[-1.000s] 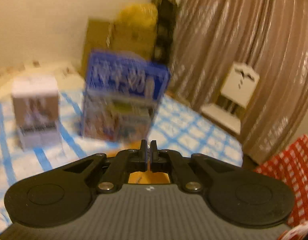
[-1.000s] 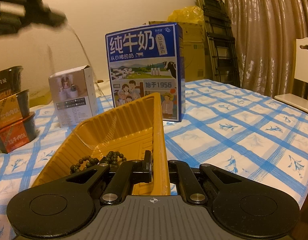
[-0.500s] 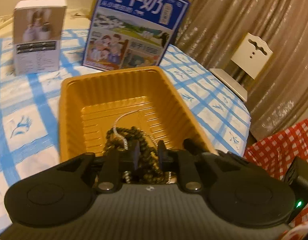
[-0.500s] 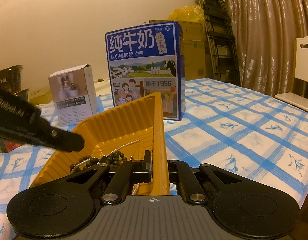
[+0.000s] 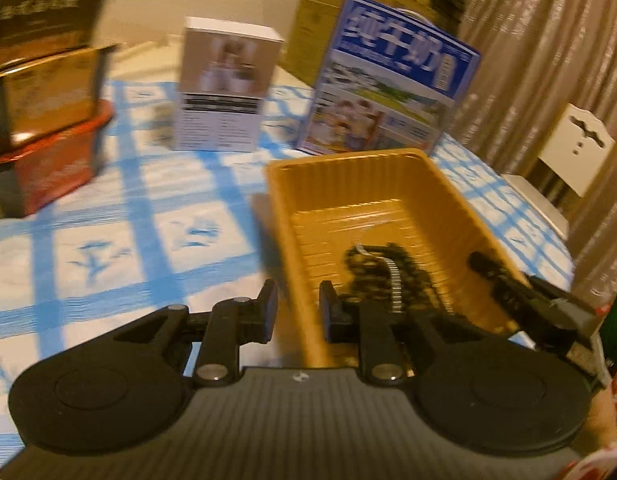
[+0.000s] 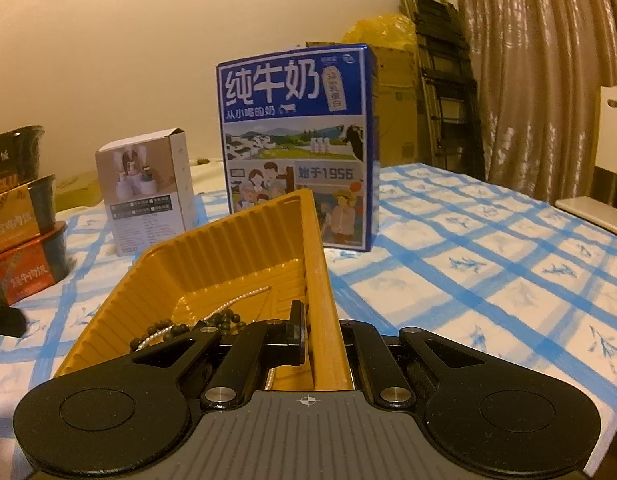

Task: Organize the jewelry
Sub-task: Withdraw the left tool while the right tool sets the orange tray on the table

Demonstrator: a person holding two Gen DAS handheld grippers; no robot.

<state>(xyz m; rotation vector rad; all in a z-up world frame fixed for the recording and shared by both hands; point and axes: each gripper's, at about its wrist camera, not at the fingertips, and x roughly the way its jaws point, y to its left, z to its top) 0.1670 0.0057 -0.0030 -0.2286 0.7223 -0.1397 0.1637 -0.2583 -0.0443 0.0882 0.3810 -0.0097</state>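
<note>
A yellow plastic tray [image 5: 388, 168] sits on the blue-checked cloth. Inside lie a dark bead bracelet [image 5: 372, 276] and a pale pearl string [image 5: 394, 284]; both also show in the right wrist view, bracelet [image 6: 224, 320] and pearl string [image 6: 240, 300]. My left gripper [image 5: 298, 306] hovers low over the tray's near left wall. Its jaws are opening, and the wall shows in the gap with neither pad pressing on it. My right gripper [image 6: 322, 330] is shut on the tray's right wall [image 6: 320, 280] and appears as a dark shape [image 5: 504, 284] in the left wrist view.
Behind the tray stand a blue milk carton [image 6: 296, 144] and a small white box [image 6: 148, 196]. Stacked food bowls [image 6: 20, 216] sit at the left. A white chair [image 5: 572, 148] and curtains lie past the table's right edge.
The left gripper came down from above the tray, its jaws parted and the pearl string now lies in the tray; it has since shifted left over the tray's wall. The right gripper stayed put.
</note>
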